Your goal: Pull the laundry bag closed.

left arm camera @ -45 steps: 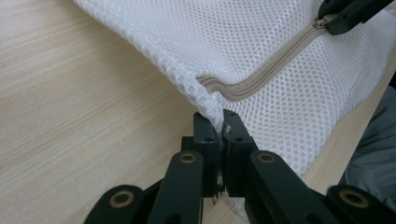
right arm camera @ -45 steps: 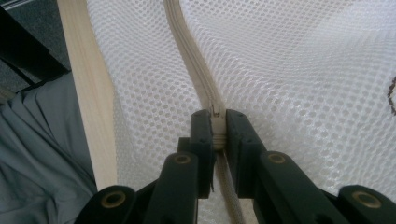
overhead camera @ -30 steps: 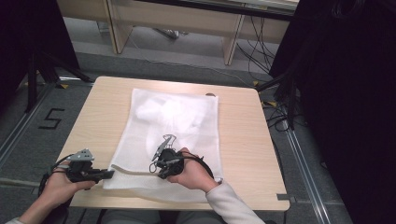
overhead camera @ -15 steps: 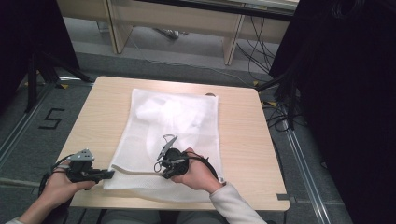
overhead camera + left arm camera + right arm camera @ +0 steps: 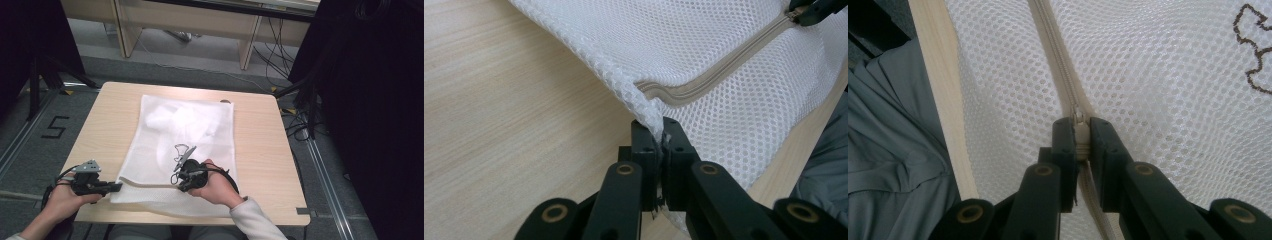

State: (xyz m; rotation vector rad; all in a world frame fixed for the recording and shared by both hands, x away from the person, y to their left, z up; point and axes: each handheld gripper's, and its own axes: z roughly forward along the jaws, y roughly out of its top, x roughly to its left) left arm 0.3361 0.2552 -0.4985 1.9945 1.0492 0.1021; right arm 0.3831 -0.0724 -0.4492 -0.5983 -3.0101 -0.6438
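A white mesh laundry bag point(image 5: 190, 135) lies flat on the wooden table point(image 5: 260, 140), its beige zipper point(image 5: 145, 184) running along the near edge. My left gripper point(image 5: 118, 187) is shut on the bag's near left corner point(image 5: 651, 117), pinching the mesh where the zipper point(image 5: 704, 82) ends. My right gripper point(image 5: 176, 180) is shut on the zipper pull point(image 5: 1080, 131), midway along the zipper point(image 5: 1058, 65). White fabric shows faintly inside the bag at its far end point(image 5: 165, 117).
The table's near edge point(image 5: 940, 95) runs close beside the zipper, with the person's grey clothing point(image 5: 893, 165) below it. Cables point(image 5: 295, 120) and black drapes stand right of the table; a floor marking "5" point(image 5: 54, 127) lies to the left.
My right gripper has edged slightly left along the zipper toward the left gripper. The left gripper holds its place.
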